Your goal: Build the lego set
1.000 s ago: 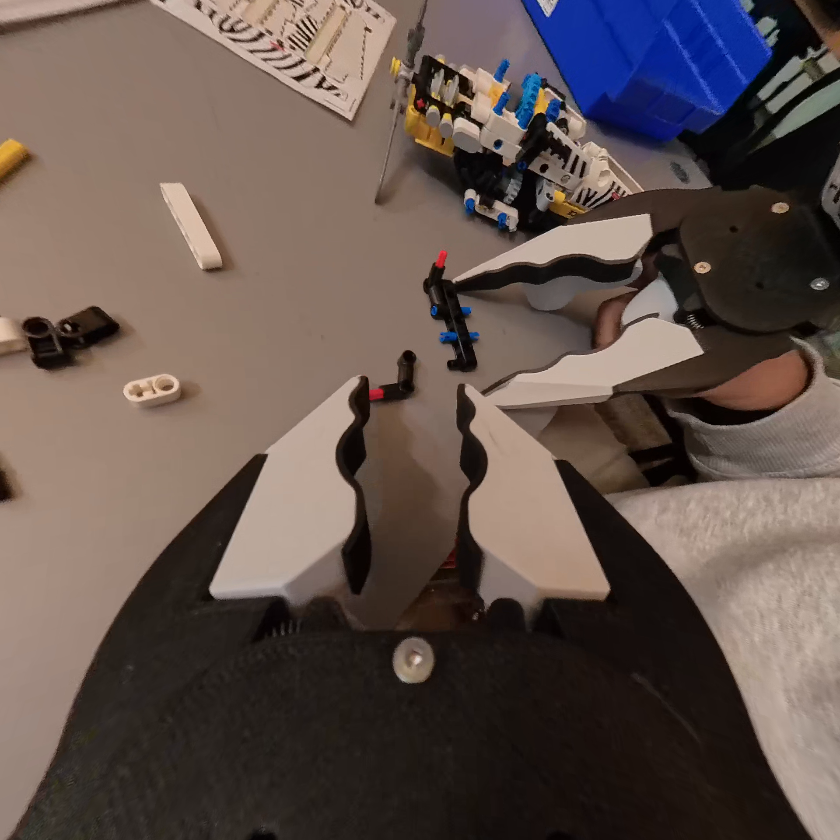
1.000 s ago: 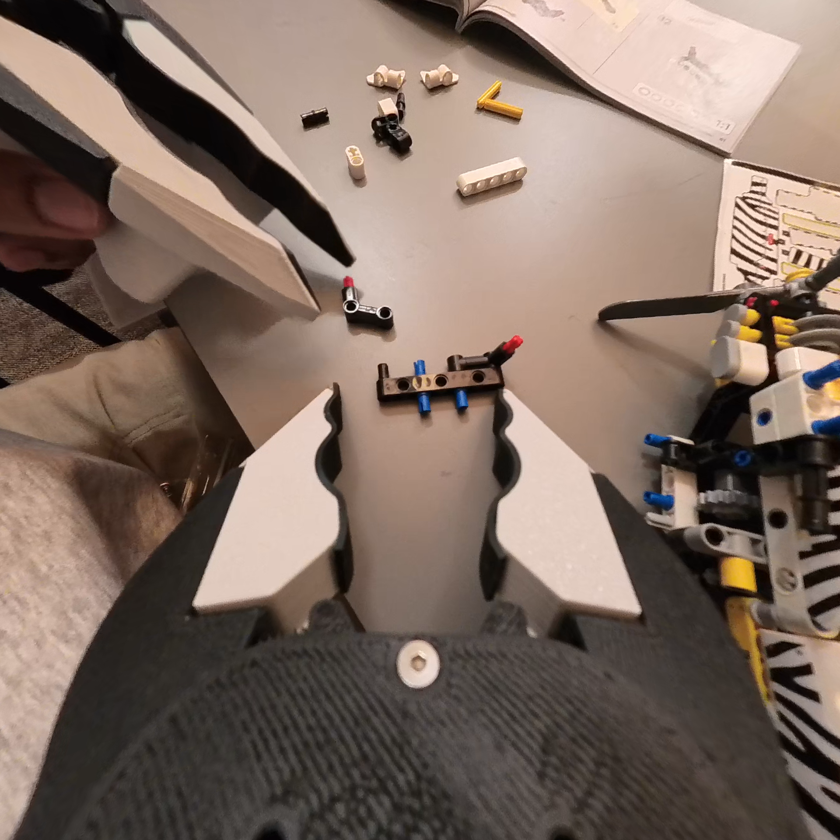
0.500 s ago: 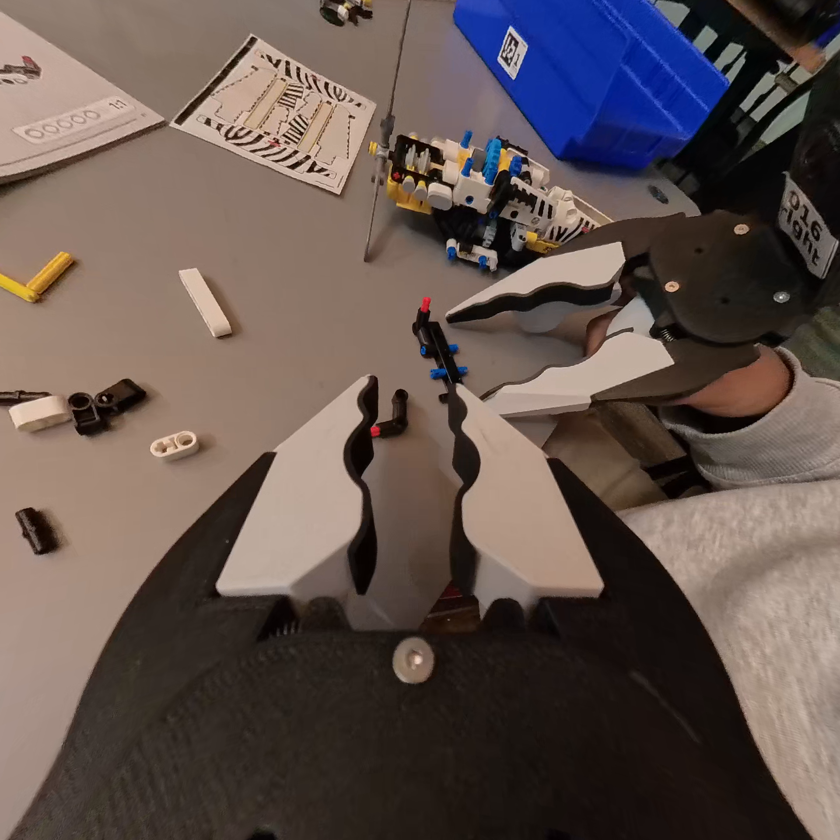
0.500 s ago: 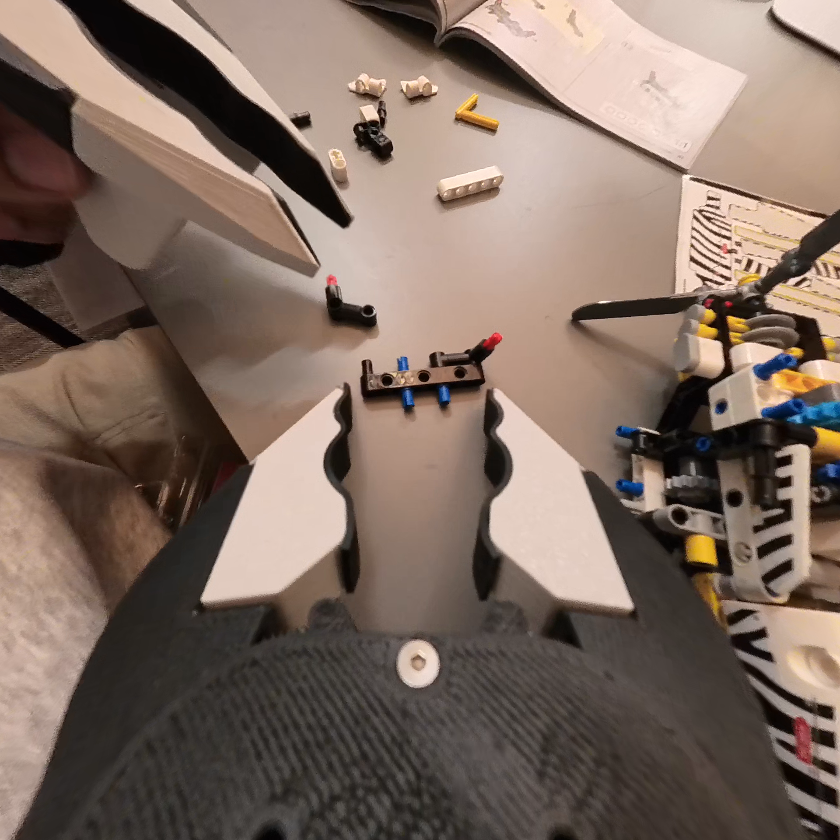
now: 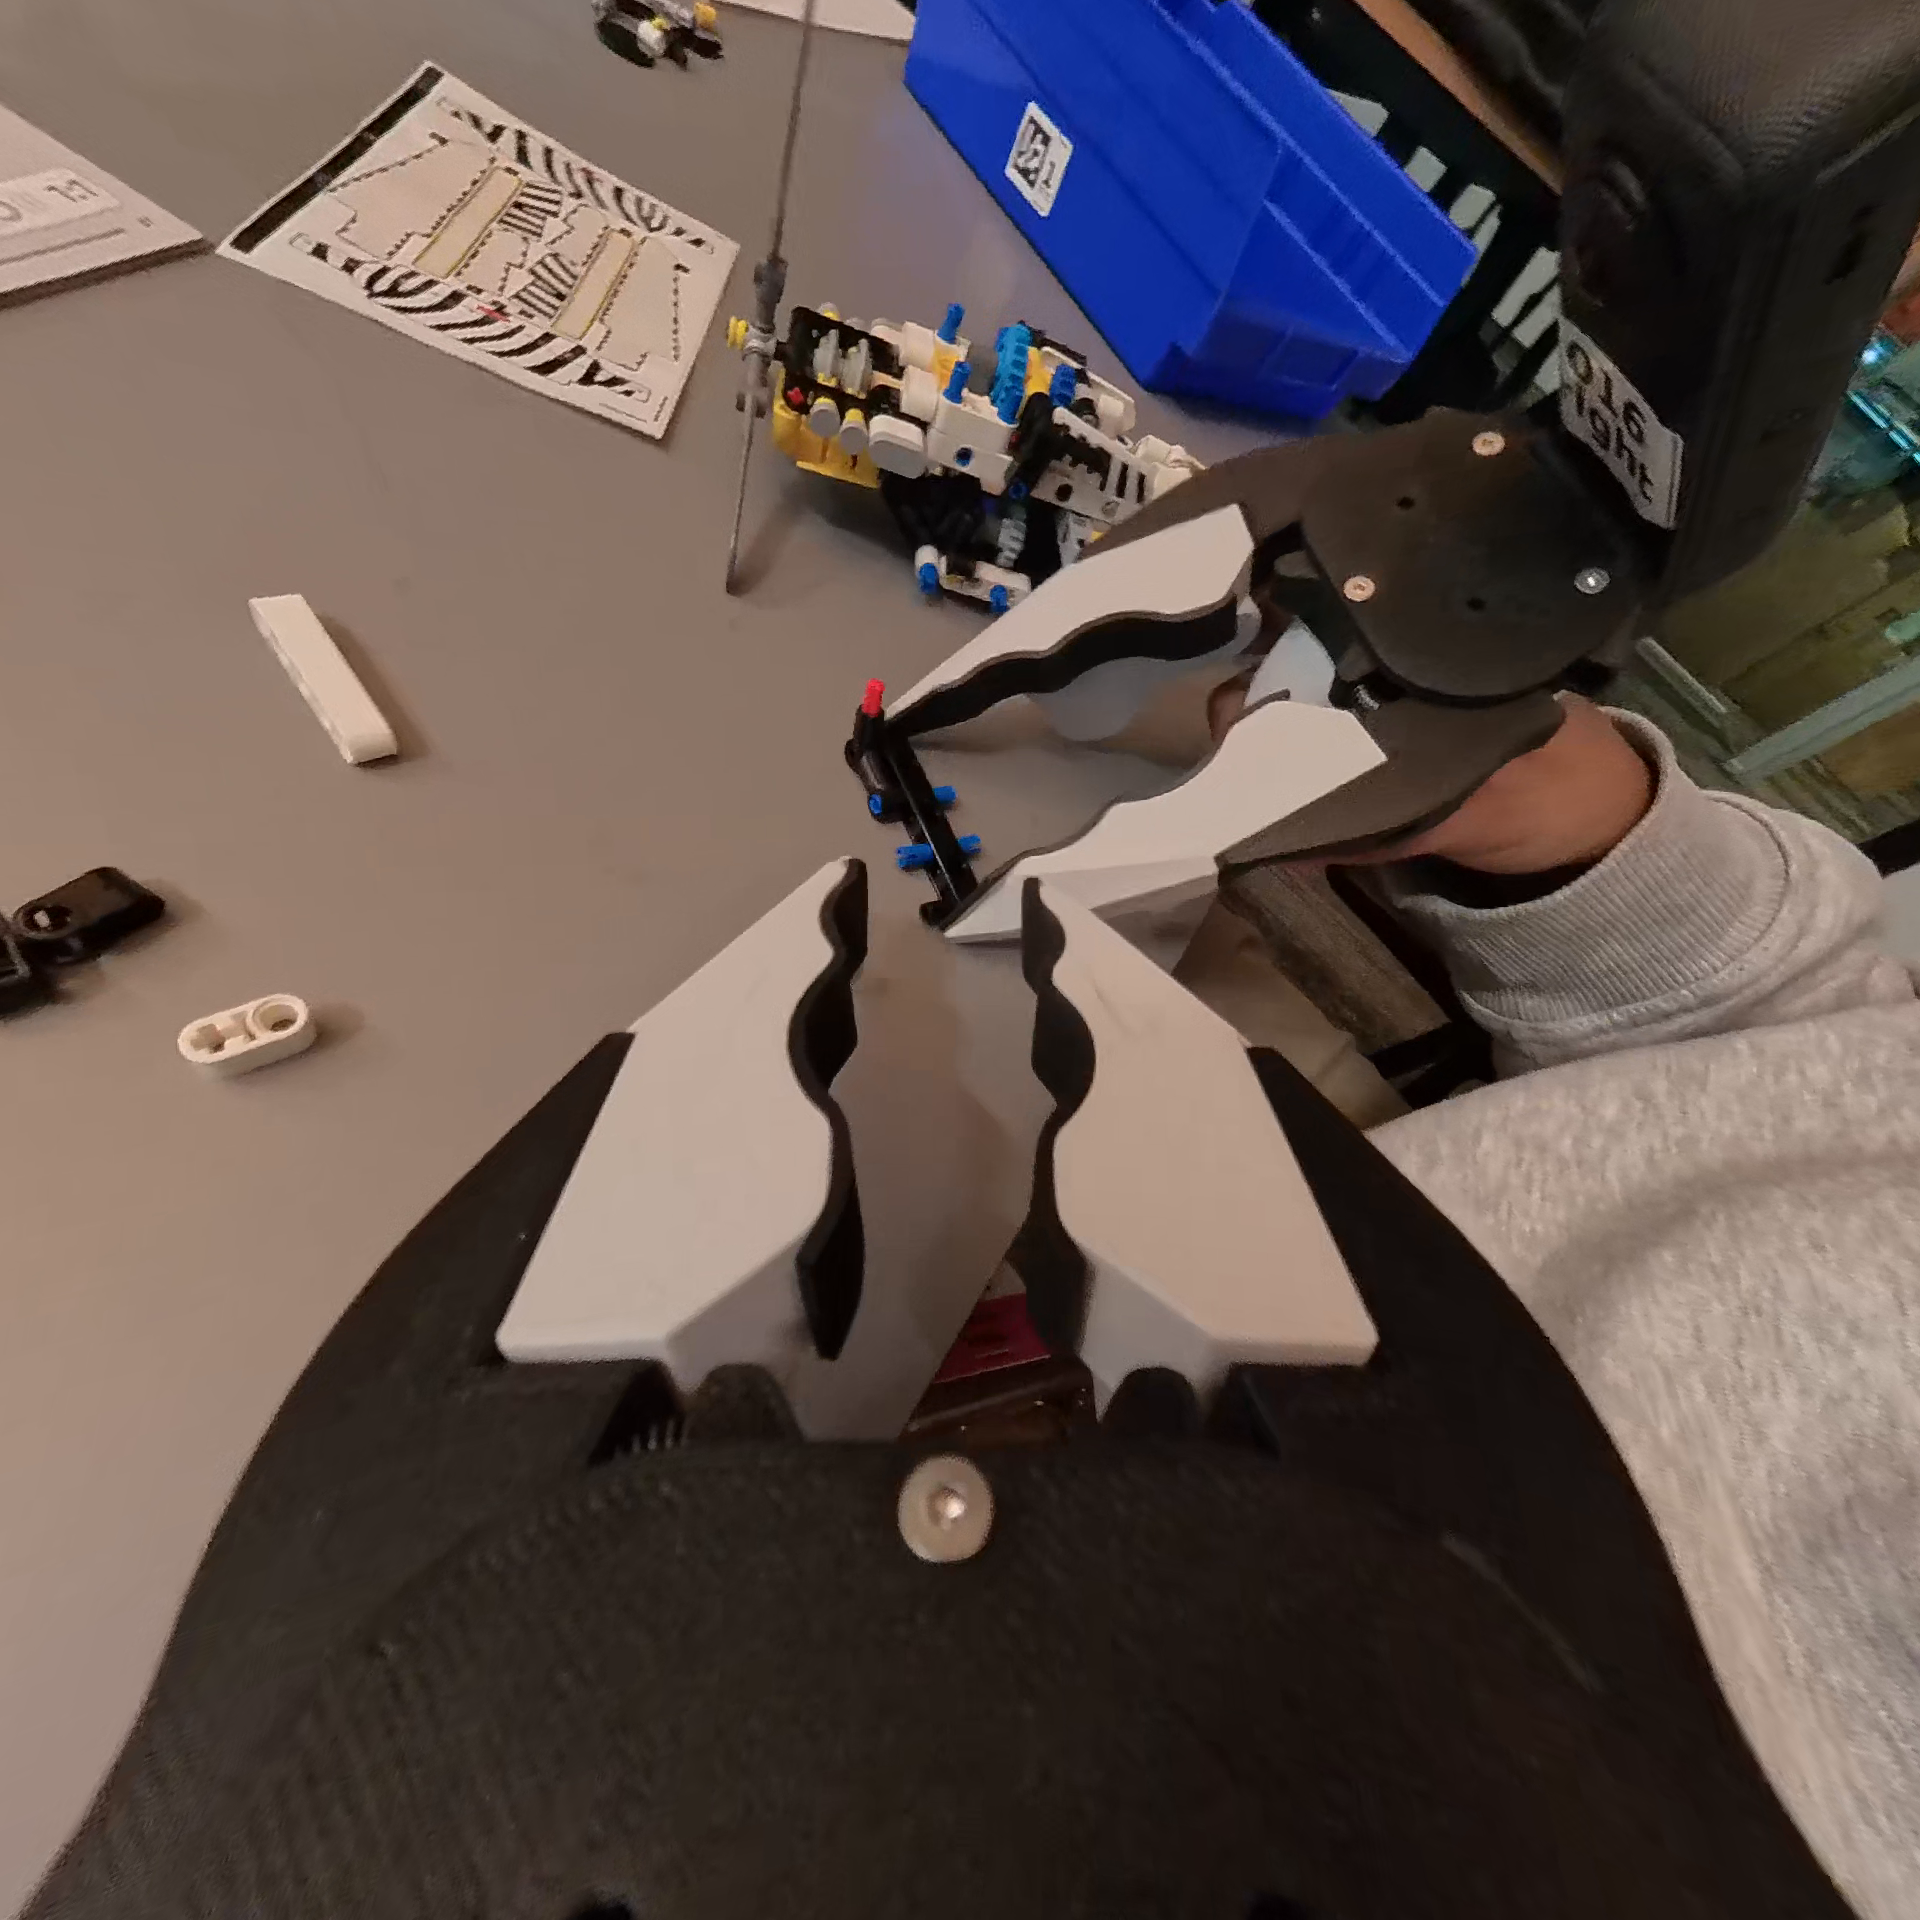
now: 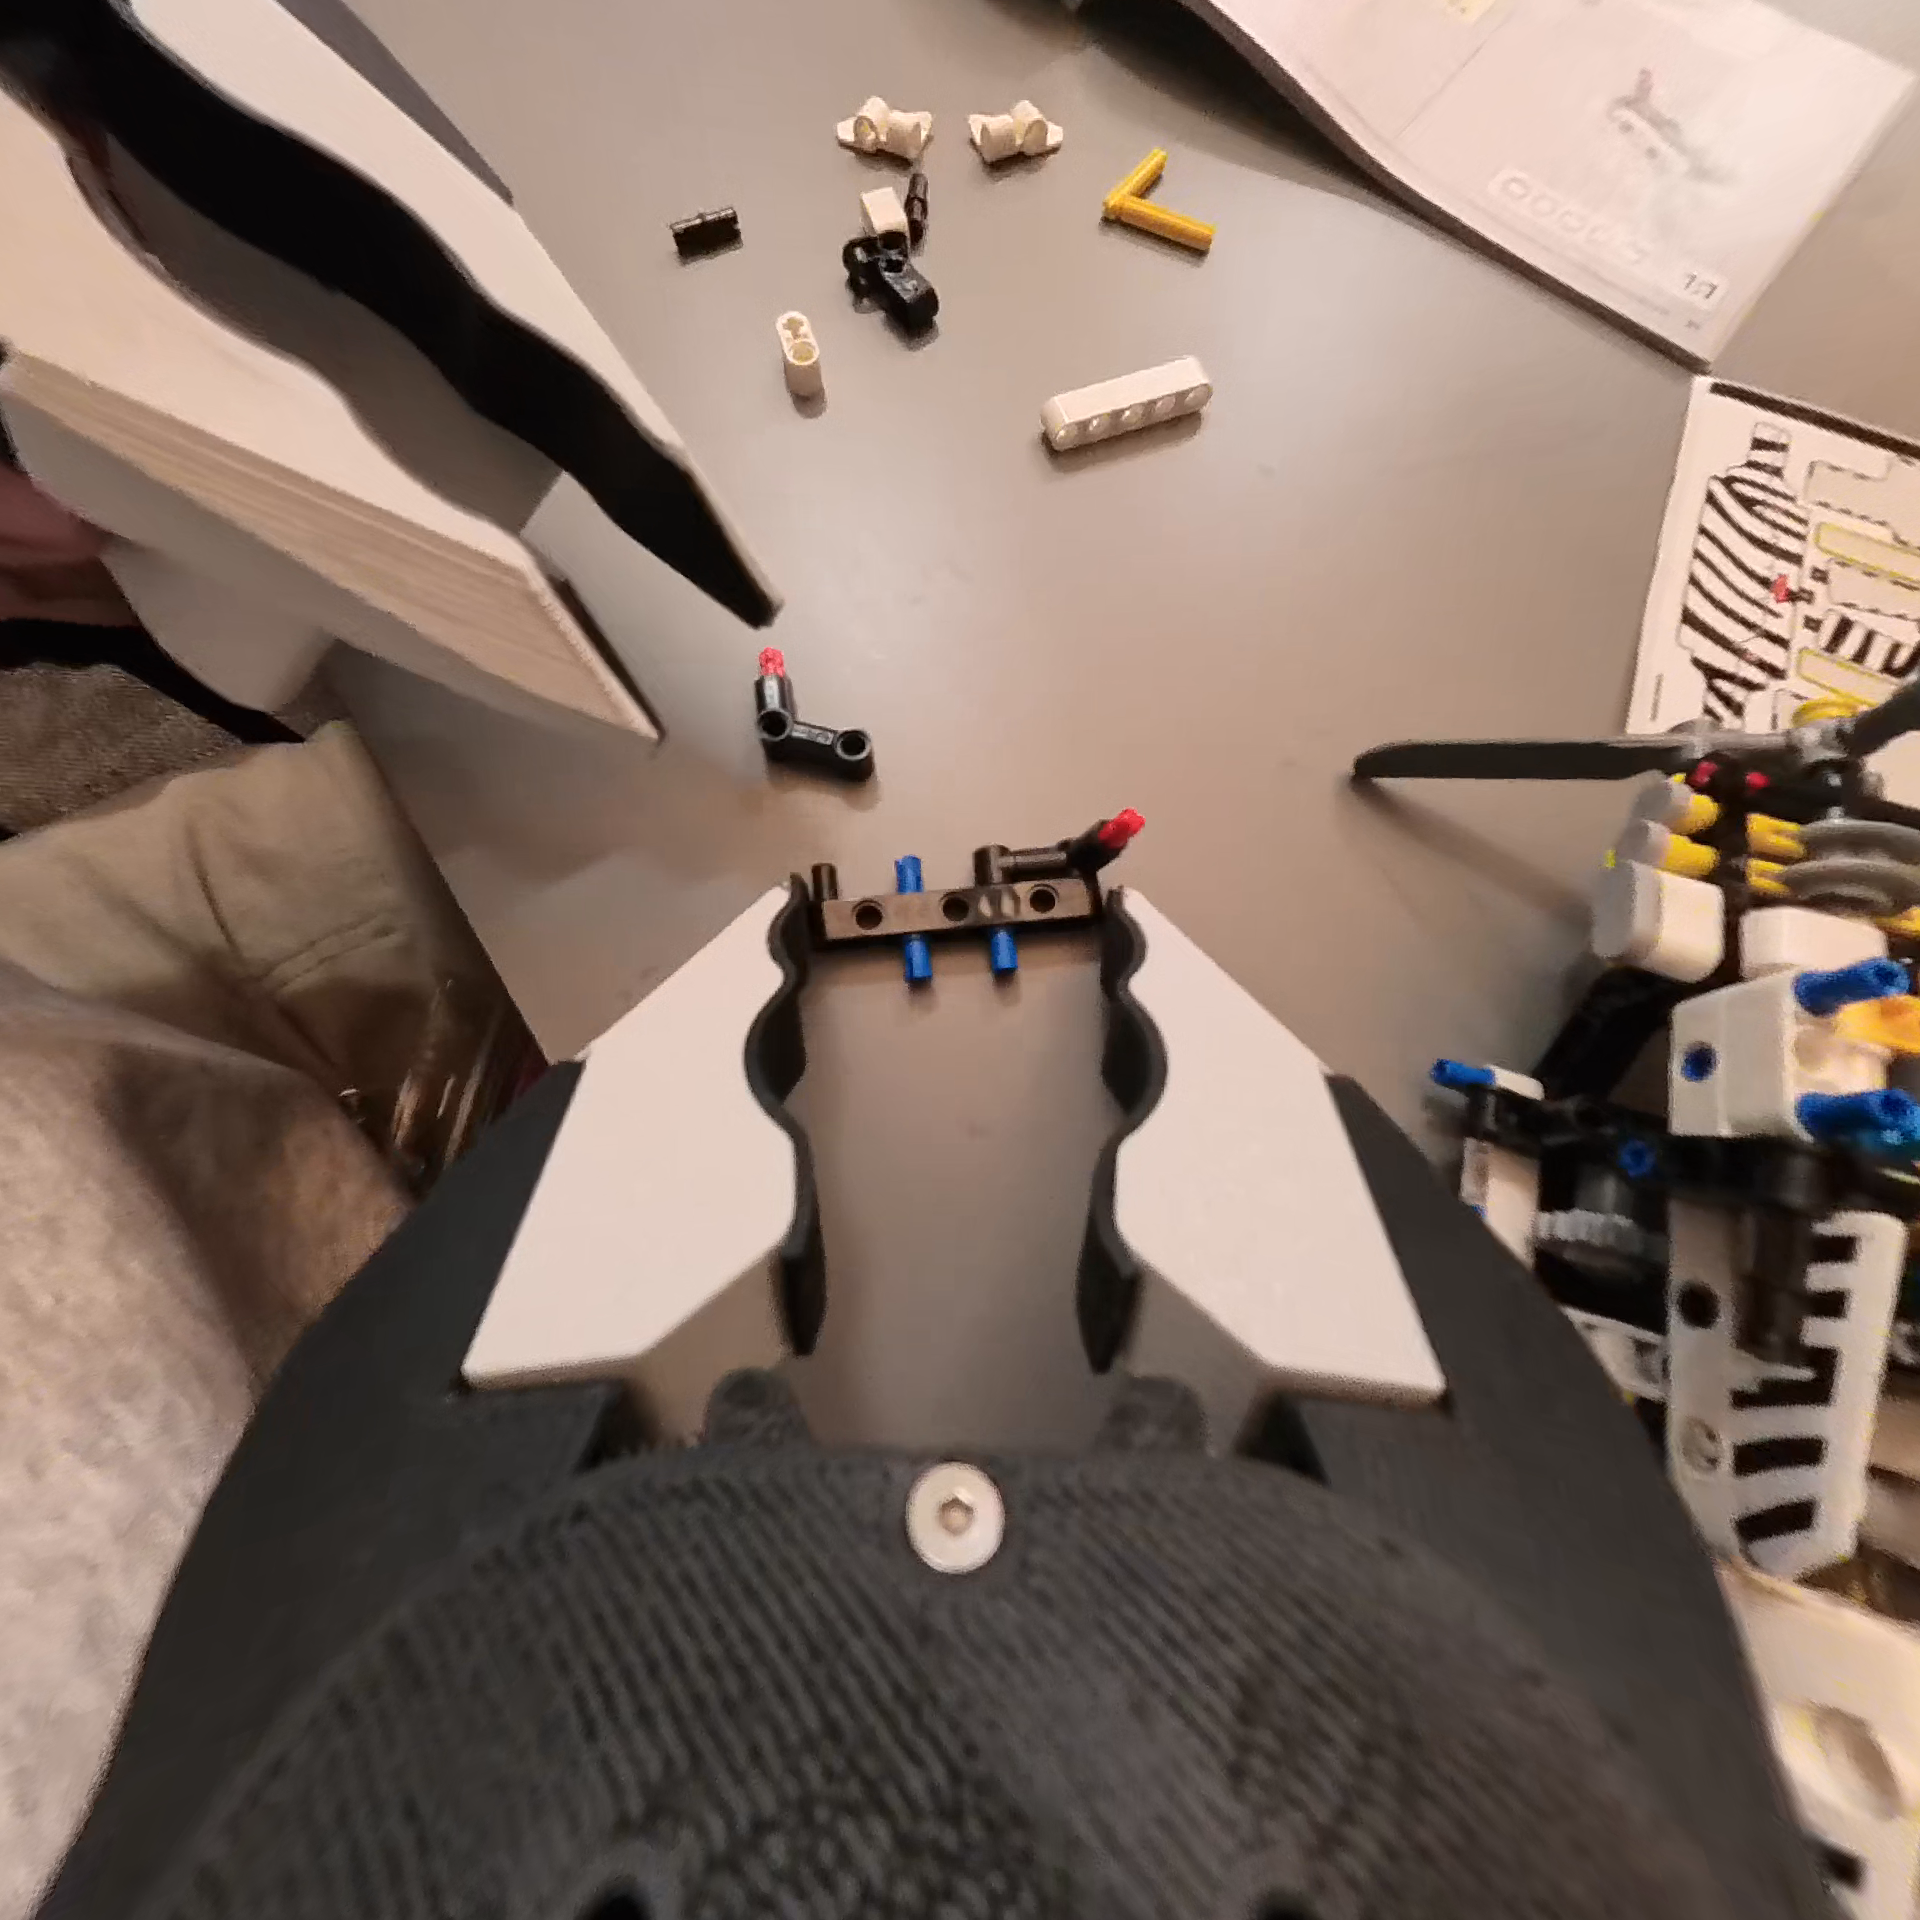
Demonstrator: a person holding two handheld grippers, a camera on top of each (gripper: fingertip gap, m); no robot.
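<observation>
On the grey table (image 6: 1299,623), the right tool (image 6: 951,899) brackets the black beam (image 6: 956,914), unclenched; left tool (image 5: 940,894) spread, empty.

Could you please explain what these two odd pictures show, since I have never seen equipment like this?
There is no robot here. A person holds a hand-held two-finger gripper in each hand, and each carries a camera looking forward along its own white fingers. One picture comes from the left gripper, which is open and holds nothing; the right gripper shows farther off in it. The other picture comes from the right gripper, whose fingertips bracket the ends of a short black holed beam with blue pins lying on the grey table; whether it is clamped yet I cannot tell. Nearby lie a small black angled connector with a red tip, a white holed beam, a yellow L-shaped piece, a striped sticker sheet and the half-built white, yellow and black model.
</observation>
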